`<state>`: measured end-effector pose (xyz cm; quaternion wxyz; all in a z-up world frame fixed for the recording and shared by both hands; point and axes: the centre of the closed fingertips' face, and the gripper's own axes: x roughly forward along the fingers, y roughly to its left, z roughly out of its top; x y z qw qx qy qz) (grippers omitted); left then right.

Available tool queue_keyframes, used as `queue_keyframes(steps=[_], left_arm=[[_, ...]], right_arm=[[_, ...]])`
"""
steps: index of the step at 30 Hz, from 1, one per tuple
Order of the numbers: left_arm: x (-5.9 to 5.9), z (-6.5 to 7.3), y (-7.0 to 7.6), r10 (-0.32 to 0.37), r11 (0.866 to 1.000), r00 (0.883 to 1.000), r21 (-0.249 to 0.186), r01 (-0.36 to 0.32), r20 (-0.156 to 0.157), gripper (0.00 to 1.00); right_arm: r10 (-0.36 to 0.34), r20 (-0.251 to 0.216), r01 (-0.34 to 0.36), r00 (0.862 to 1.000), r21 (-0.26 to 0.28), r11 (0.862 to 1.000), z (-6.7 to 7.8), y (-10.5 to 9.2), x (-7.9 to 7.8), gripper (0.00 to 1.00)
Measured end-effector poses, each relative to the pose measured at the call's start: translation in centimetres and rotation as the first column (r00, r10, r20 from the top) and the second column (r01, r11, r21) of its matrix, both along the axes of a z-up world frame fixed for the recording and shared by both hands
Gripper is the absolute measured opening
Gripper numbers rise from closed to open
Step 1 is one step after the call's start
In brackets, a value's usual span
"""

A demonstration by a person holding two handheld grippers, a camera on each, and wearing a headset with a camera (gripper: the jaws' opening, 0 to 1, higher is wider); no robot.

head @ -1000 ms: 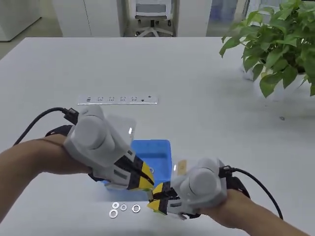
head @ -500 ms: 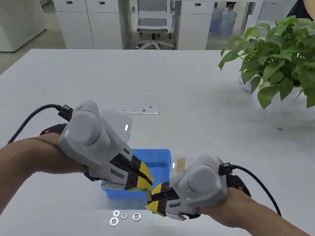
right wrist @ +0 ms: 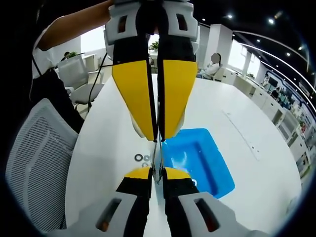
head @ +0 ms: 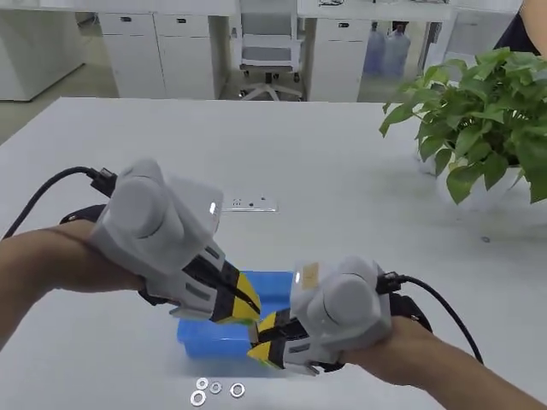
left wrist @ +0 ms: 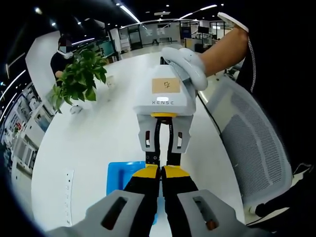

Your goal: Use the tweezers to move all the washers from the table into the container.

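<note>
One word reads clearly: XENSE, printed on the white body of the right gripper. The tan sticker just beyond it carries a mark too small to read.

Container blue. Washers silver. Tweezers bare silver metal. Left gripper and right gripper: light grey bodies, black jaws tipped yellow, tan sticker on the right one. Table white. Plant green. Chair grey mesh.
</note>
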<state>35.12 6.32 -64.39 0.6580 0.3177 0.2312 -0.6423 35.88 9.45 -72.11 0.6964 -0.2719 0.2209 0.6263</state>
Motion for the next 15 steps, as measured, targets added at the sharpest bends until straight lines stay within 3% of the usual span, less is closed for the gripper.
queue_keyframes(steps=[15], left_arm=[[2.8,0.8,0.6,0.006,1.0,1.0,0.003,-0.006,0.027,0.05]], right_arm=[[0.003,0.025,-0.003,1.0,0.007,1.0,0.8,0.6,3.0,0.1]])
